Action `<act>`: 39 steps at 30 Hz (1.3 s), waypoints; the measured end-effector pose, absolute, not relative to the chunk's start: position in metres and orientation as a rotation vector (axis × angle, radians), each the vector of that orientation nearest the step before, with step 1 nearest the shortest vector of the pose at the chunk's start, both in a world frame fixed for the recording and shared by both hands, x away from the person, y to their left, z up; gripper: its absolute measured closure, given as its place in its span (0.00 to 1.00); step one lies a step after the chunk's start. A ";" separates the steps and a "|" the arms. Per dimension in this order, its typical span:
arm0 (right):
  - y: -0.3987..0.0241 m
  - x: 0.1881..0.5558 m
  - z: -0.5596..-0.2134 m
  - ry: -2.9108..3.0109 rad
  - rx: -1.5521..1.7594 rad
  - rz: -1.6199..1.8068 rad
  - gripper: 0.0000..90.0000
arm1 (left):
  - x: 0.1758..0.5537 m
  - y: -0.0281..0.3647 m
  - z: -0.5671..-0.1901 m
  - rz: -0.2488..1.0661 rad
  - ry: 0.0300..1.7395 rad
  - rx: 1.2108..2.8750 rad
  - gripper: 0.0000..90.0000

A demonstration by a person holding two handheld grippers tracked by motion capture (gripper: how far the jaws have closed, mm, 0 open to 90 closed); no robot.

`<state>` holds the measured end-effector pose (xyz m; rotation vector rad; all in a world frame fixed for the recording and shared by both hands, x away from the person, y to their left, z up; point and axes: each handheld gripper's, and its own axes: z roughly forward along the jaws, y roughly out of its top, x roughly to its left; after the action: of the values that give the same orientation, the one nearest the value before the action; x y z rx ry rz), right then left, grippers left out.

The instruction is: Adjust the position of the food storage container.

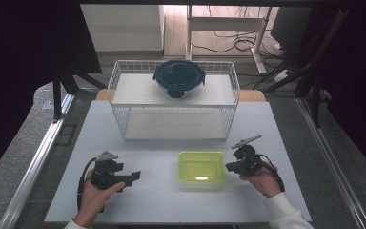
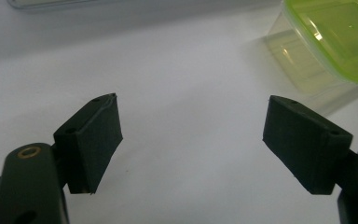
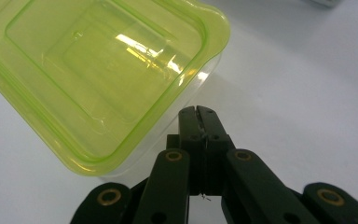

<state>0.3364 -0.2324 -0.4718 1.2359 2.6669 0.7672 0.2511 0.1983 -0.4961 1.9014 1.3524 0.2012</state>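
Up close, right gripper [image 3: 198, 112] closed, beside green-lidded container [image 3: 98, 74]

Bright table, dark surround, soft close-ups

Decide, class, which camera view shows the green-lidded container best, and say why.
The right gripper view: the green-lidded container is large there, its ridged lid sharp, just beyond the shut right gripper. The high view shows it whole but small on the table; the left gripper view catches one corner at the edge.
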 end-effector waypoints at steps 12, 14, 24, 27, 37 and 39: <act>-0.193 0.339 -0.474 2.711 1.161 0.830 0.99 | 0.253 0.204 -0.496 0.181 1.366 1.869 0.21; -0.188 0.339 -0.475 2.716 1.160 0.838 0.99 | 0.253 0.205 -0.496 0.181 1.369 1.867 0.21; -0.171 0.335 -0.478 2.751 1.128 0.860 0.99 | 0.254 0.206 -0.498 0.170 1.375 1.873 0.21; -0.169 0.335 -0.480 2.757 1.120 0.854 0.99 | 0.255 0.206 -0.498 0.173 1.379 1.866 0.21; -0.179 0.332 -0.483 2.716 1.171 0.907 0.99 | 0.255 0.210 -0.499 0.159 1.385 1.857 0.21; -0.186 0.328 -0.478 2.679 1.192 0.936 0.99 | 0.255 0.210 -0.499 0.158 1.386 1.855 0.21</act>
<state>0.3285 -0.1861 -0.4783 1.1920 2.6787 0.9359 0.2555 0.2096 -0.4986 1.8553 1.3859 0.1584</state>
